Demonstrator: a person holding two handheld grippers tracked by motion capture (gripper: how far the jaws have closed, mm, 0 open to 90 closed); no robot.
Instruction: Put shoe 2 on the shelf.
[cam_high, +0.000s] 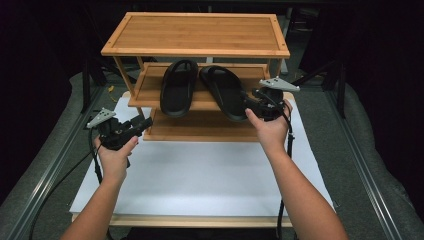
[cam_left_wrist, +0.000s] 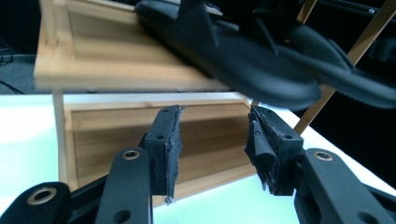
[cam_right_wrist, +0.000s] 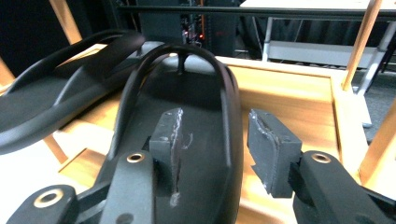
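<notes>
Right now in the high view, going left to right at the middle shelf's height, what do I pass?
Left gripper → left slipper → right slipper → right gripper, open by the right slipper's edge.

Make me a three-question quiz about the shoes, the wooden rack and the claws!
1. Where do the two black sandals lie?
A. on the top shelf
B. on the middle shelf
C. on the white board

2. How many shelves does the wooden rack have?
A. one
B. two
C. three

3. How is the right claw?
A. open, its jaws either side of a sandal's edge
C. shut tight on a sandal strap
B. holding a cup

Answers:
1. B: in the high view both sandals lie under the bare top shelf, above the lowest one.
2. C: three wooden boards are stacked there.
3. A: the right gripper view shows a gap between the pads, with the sandal's edge in it.
</notes>
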